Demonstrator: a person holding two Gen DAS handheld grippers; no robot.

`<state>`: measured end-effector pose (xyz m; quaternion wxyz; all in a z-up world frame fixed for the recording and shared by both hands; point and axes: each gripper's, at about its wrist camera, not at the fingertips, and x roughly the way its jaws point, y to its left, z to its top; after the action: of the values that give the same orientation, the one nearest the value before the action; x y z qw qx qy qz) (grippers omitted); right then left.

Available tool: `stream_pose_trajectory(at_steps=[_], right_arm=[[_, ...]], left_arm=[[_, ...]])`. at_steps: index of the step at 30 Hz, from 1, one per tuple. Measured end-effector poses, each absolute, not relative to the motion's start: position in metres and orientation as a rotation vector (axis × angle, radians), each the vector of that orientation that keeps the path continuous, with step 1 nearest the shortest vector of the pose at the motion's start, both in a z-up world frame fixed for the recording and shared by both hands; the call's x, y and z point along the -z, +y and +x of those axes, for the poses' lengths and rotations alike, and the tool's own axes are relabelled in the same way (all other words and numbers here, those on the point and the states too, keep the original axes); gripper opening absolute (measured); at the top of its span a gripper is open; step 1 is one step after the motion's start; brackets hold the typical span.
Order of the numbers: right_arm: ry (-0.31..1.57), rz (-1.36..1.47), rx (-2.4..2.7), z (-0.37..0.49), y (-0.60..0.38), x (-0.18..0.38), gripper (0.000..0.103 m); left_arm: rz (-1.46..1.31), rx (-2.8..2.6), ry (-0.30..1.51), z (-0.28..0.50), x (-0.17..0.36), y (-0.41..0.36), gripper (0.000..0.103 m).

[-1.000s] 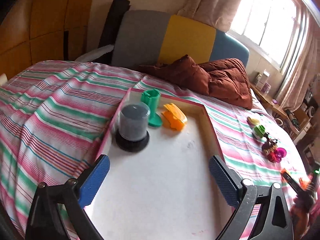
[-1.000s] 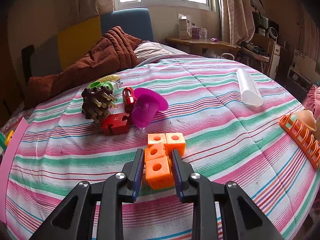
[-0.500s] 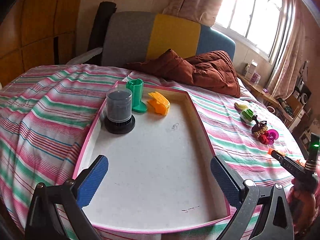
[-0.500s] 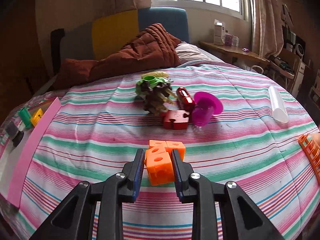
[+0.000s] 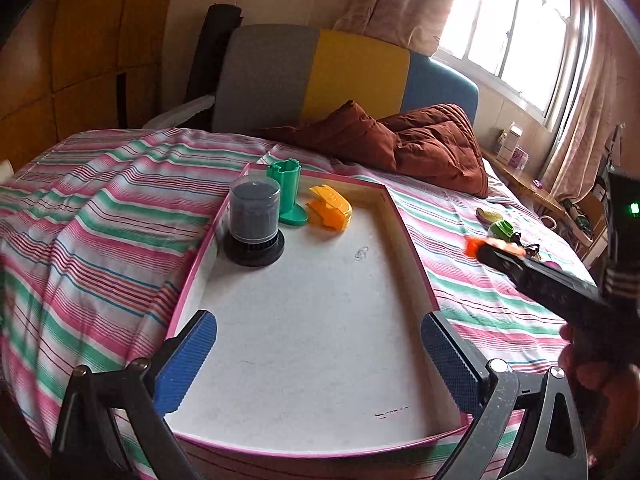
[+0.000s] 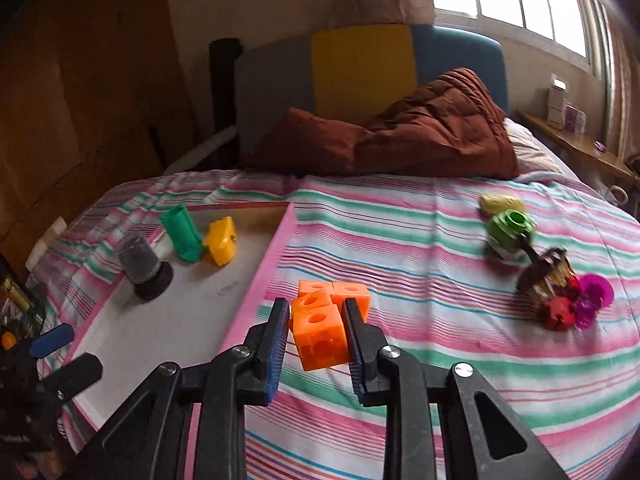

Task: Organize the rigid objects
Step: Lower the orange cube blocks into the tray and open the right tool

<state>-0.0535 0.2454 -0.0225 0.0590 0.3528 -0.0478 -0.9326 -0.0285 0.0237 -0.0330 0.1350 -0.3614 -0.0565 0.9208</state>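
My right gripper point(image 6: 316, 336) is shut on an orange block cluster point(image 6: 322, 326) and holds it above the striped bed, just right of the pink-rimmed white tray point(image 6: 256, 284). The tray point(image 5: 408, 240) holds a grey cylinder on a black base point(image 5: 254, 222), a green holder point(image 5: 289, 192) and a yellow-orange piece point(image 5: 330, 208). My left gripper point(image 5: 318, 360) is open and empty over the tray's near end. In the left wrist view the right gripper point(image 5: 532, 272) comes in from the right with the orange blocks point(image 5: 472, 246).
Loose toys lie on the bed at the right: a green ring piece point(image 6: 510, 228), a yellow piece point(image 6: 500, 203), a brown spiky toy point(image 6: 544, 276), a red piece point(image 6: 558, 312) and a magenta cup point(image 6: 596, 292). A brown quilt point(image 6: 420, 140) lies at the headboard.
My right gripper has carried the orange blocks left, from the middle of the bed to the tray's right rim. My left gripper has drawn back a little over the tray.
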Motion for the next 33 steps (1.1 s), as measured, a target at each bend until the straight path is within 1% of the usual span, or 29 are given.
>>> stream_pose_trajectory(at_steps=[3,7,17,24,25,33], right_arm=[[-0.057,1.041,2.777,-0.071,0.216,0.017,0.026],[0.002,1.035,2.739,-0.096,0.189,0.016,0.026],[0.187,1.142,2.715,-0.159,0.166,0.033,0.026],[0.170,1.181,2.704,-0.189,0.160,0.041,0.027],[0.164,1.191,2.700,-0.191,0.160,0.042,0.031],[0.116,1.216,2.679,-0.177,0.168,0.046,0.032]], left_arm=[[-1.051,-2.672,-0.176,-0.029,0.033,0.018,0.103],[-1.054,-2.677,-0.186,-0.029,0.034,0.012,0.103],[-1.056,-2.690,-0.228,-0.030,0.032,0.001,0.103],[-1.074,-2.685,-0.224,-0.032,0.036,0.002,0.103],[-1.073,-2.687,-0.221,-0.031,0.036,0.002,0.103],[-1.062,-2.704,-0.256,-0.032,0.036,-0.003,0.103]])
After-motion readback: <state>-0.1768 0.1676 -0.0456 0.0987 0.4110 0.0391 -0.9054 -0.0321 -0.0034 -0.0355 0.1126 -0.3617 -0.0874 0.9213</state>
